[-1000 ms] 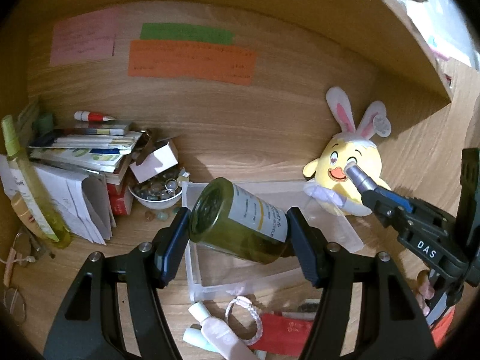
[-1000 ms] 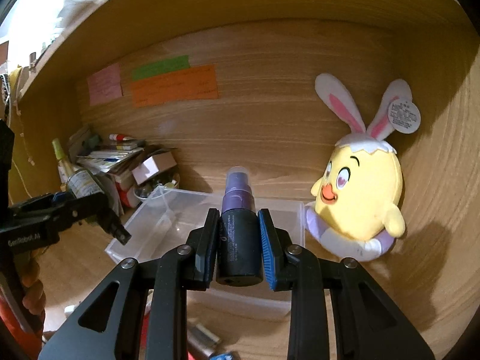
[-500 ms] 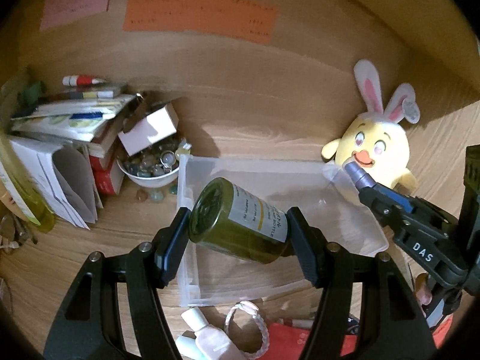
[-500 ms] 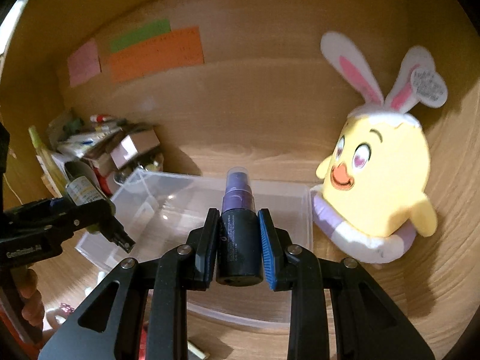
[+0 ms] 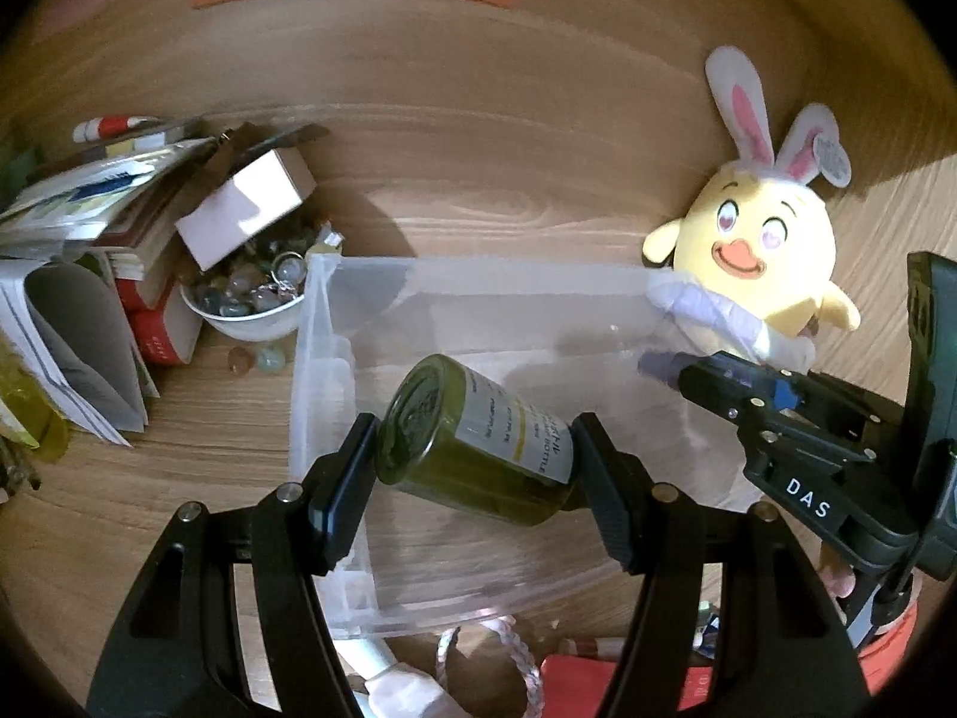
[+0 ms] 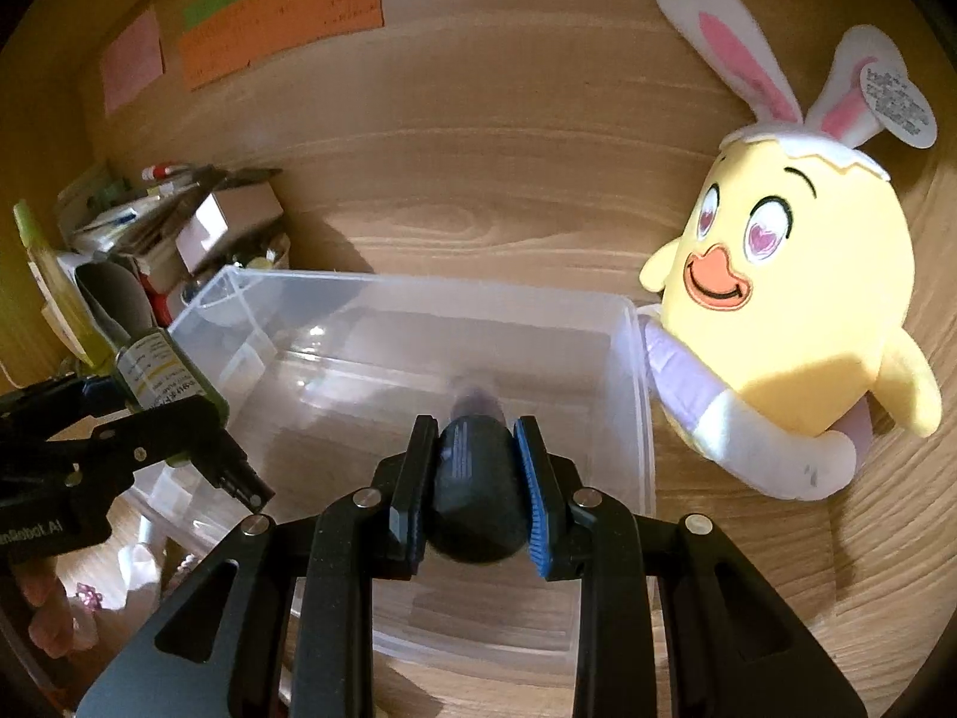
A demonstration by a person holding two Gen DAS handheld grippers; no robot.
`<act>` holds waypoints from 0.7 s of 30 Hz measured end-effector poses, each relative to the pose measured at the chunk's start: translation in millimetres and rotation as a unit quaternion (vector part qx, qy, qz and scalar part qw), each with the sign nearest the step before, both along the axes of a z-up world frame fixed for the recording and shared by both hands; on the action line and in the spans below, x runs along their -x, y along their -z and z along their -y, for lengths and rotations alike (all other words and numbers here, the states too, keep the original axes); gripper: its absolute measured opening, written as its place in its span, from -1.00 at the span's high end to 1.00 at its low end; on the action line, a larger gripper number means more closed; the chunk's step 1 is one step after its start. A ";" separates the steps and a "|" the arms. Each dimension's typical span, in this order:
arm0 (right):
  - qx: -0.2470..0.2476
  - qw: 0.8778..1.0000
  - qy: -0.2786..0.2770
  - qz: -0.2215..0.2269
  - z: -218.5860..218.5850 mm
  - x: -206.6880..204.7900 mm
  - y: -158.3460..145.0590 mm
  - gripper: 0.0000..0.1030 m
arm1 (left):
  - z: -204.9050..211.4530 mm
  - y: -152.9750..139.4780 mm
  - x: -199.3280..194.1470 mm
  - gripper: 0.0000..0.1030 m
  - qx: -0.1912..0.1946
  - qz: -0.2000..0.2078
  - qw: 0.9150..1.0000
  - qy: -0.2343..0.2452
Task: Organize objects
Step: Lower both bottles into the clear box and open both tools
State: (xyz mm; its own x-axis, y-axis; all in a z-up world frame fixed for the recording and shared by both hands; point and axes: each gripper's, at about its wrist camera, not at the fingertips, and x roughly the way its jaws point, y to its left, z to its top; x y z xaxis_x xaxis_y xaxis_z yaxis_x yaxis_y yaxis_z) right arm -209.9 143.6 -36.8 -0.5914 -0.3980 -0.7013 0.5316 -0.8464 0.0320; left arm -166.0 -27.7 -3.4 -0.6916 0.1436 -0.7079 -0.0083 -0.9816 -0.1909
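Note:
My left gripper [image 5: 472,449] is shut on a green glass bottle [image 5: 472,443] with a white label, held sideways over the left half of a clear plastic bin [image 5: 508,311]. My right gripper [image 6: 472,478] is shut on a dark spray bottle [image 6: 472,484] with a purple top, tipped forward over the right half of the bin [image 6: 634,395]. The right gripper also shows in the left wrist view [image 5: 706,377], low over the bin's right end. The left gripper shows in the right wrist view [image 6: 197,437] with the green bottle [image 6: 161,377].
A yellow chick plush [image 6: 795,299] with bunny ears leans on the back wall, right of the bin. Left of it stand a white bowl of glass beads [image 5: 251,299], a small box [image 5: 245,209] and stacked books [image 5: 90,227]. A red pouch [image 5: 604,682] and beaded loop [image 5: 508,652] lie in front.
Both grippers have moved forward and down over the bin with their bottles. The spray bottle has tipped forward, so its top now points into the bin.

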 end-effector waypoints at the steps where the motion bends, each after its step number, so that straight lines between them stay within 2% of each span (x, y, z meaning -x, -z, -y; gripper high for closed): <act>1: -0.002 1.000 0.000 0.001 0.1 0.2 1.3 0.54 | -0.3 1.6 1.4 -0.25 0.001 0.003 1.000 0.001; 18: -0.026 1.000 -0.010 0.009 12.4 2.2 16.4 0.54 | -3.4 4.6 -0.7 -0.26 0.018 0.005 1.000 0.016; 19: -0.026 1.000 -0.009 0.010 12.9 2.6 17.1 0.54 | -3.5 2.6 -2.2 -0.27 0.019 0.002 1.000 0.016; 21: -0.028 1.000 -0.007 0.012 13.3 3.5 18.6 0.54 | -1.1 -4.1 -8.9 -0.46 0.018 -0.009 1.000 0.016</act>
